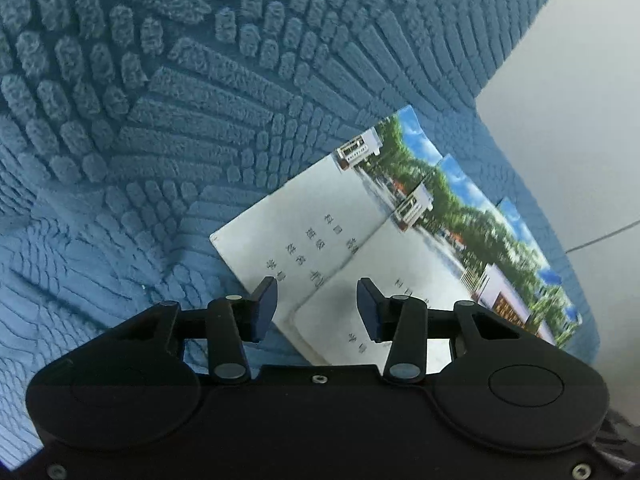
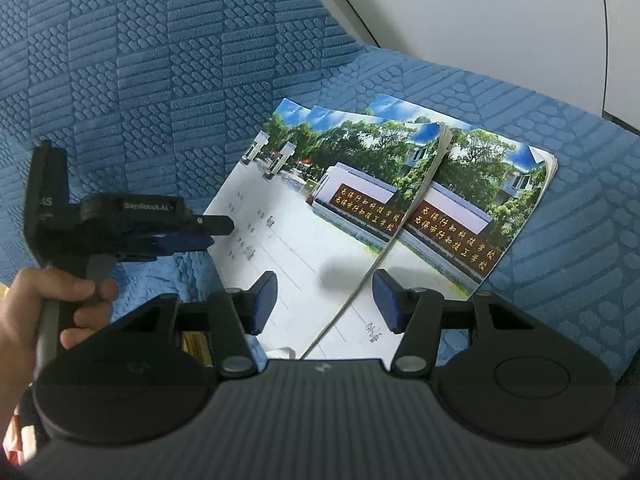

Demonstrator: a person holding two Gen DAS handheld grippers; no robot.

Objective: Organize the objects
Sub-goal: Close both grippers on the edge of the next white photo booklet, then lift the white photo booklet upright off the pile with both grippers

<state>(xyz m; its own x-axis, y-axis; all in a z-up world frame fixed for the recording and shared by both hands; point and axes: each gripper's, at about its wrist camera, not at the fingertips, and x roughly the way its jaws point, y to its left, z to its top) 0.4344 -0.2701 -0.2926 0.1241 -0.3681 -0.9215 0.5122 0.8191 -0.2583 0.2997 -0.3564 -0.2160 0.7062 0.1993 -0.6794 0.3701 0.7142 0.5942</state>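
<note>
Several thin notebooks with a photo of a school gate on the cover lie overlapped on a blue quilted cushion (image 2: 140, 80). The top notebook (image 2: 304, 240) lies left over another notebook (image 2: 472, 208) to its right. In the left wrist view the notebooks (image 1: 320, 232) lie fanned ahead. My left gripper (image 1: 317, 308) is open, hovering at the near edge of the notebooks; it also shows in the right wrist view (image 2: 200, 236) from the side, at the stack's left edge. My right gripper (image 2: 325, 300) is open and empty just above the notebooks' near edge.
The blue textured cushion (image 1: 160, 120) fills most of both views. A white wall or panel (image 2: 480, 8) lies behind at the upper right. A person's hand (image 2: 52, 304) grips the left gripper's handle. Something yellow (image 2: 196, 344) shows low behind my right gripper.
</note>
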